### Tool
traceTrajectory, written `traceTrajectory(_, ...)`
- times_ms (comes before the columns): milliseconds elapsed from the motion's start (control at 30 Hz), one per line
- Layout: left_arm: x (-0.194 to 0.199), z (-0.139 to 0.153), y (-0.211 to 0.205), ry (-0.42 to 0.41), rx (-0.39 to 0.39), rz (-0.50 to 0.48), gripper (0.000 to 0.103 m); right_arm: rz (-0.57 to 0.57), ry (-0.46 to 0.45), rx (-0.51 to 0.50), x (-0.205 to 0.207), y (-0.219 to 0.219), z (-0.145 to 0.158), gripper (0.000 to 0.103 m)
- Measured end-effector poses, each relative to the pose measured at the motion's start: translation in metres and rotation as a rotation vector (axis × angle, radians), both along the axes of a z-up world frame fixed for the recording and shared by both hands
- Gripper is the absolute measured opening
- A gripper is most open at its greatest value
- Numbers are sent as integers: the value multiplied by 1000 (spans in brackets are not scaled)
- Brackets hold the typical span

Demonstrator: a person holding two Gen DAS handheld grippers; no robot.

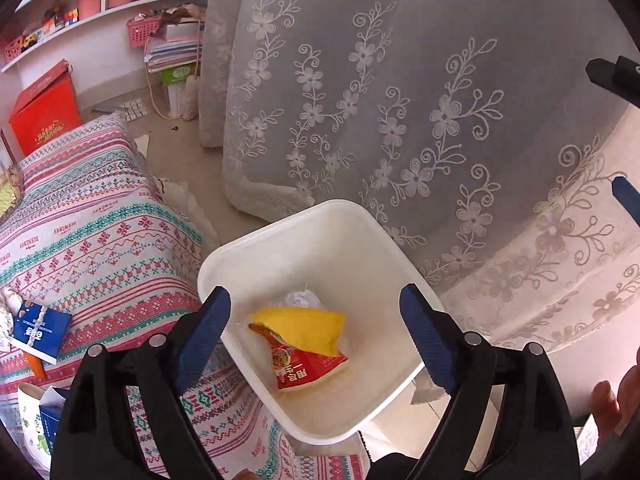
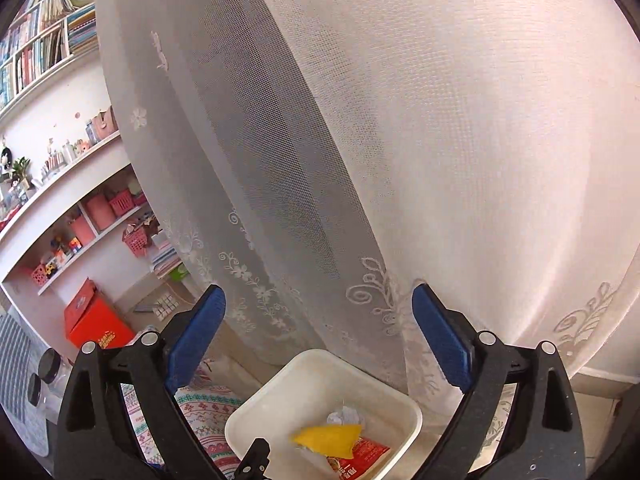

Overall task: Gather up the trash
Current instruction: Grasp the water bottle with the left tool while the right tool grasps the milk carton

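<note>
Left gripper (image 1: 316, 332) with jaws wide and empty, hanging straight over the white bin (image 1: 256, 248), probably to let trash fall in. Directly below, between the jaws: yellow wrapper (image 1: 304, 330), red packet (image 1: 308, 368) and crumpled paper (image 1: 298, 299), lying on the bin bottom. Right gripper (image 2: 320, 340) also with jaws wide, nothing inside, bin under and ahead. Beside the bin: bed (image 1: 100, 240) left, lace curtain (image 1: 400, 100) beyond.

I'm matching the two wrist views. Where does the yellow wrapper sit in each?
Left wrist: yellow wrapper lies low centre, inside the white bin, between the open jaws.
Right wrist: yellow wrapper lies bottom centre, in the same bin.
Shared landmark: the red packet under it.
</note>
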State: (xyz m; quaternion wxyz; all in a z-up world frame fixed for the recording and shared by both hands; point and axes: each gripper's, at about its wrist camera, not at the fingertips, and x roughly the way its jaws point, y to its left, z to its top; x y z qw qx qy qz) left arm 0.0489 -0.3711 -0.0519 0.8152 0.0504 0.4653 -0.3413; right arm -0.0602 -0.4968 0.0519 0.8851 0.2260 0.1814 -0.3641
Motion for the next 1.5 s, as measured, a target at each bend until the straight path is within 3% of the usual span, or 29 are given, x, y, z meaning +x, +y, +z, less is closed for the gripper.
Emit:
traceTrajectory(333,23,7,54,-106,150,138,90,100,85,3,32,31,-9,96)
traceTrajectory(733,64,10,192,-110,293,361,90,292,202,-18,80,98,-24,96)
traceTrajectory(933,75,-2,263,-39,397,433,90,387,239,-16,103,136,-33,96)
traceTrajectory(1100,78,-25,313,71,471,471,90,470,283,-29,122,170,-42,96)
traceTrajectory(1300,86,-54,356,225,425,524,90,602,364,-17,147,213,-62,96)
traceTrajectory(1433,89,-68,366,270,392,527,89,711,423,-37,160,244,-77,96)
traceTrajectory(1500,90,-71,368,286,368,510,77,753,437,-66,164,258,-81,96)
